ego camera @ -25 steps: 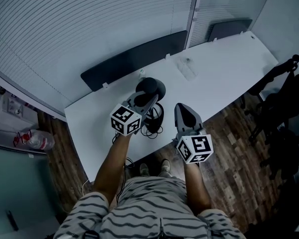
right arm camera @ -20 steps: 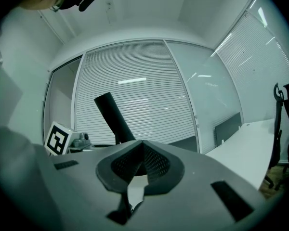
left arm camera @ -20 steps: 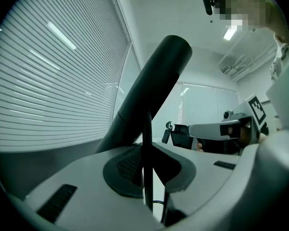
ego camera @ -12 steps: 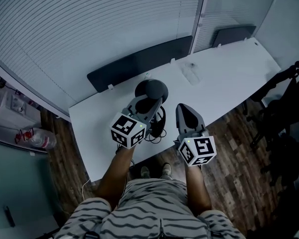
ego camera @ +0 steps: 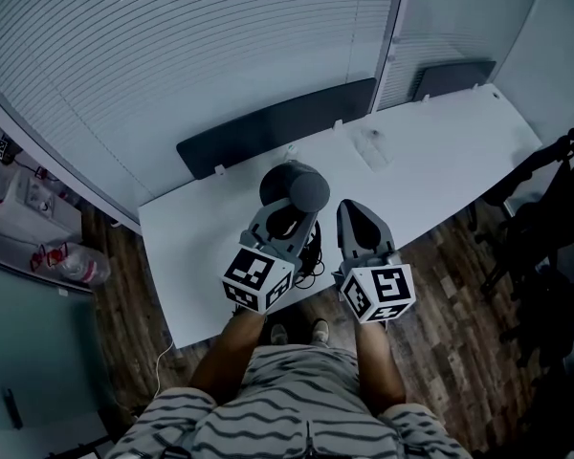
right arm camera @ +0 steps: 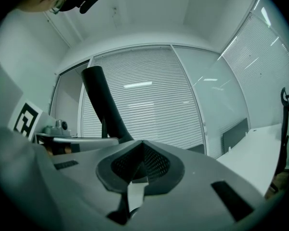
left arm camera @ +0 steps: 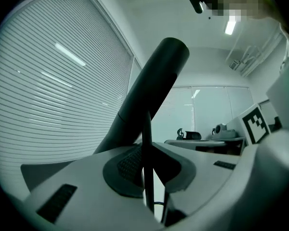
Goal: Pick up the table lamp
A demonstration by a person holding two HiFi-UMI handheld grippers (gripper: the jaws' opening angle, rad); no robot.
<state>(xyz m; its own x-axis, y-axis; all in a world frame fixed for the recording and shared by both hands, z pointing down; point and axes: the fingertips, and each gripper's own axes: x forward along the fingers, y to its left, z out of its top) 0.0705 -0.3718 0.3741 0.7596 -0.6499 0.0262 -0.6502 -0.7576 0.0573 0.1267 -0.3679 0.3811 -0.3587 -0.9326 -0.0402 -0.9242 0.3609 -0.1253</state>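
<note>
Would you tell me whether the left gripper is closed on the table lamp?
Closed: left gripper pinches the table lamp by its thin stem.

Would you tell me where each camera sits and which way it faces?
Head view: on the head, steeply down at the desk; forearms show.
Left gripper view: on the left hand-held gripper, along jaws clamping the lamp, toward blinds.
Right gripper view: on the right hand-held gripper, along shut jaws, toward blinds.
Shared: all three see the lamp.

Left gripper (ego camera: 289, 214) holding table lamp (ego camera: 298, 185), white desk (ego camera: 430, 151)
</note>
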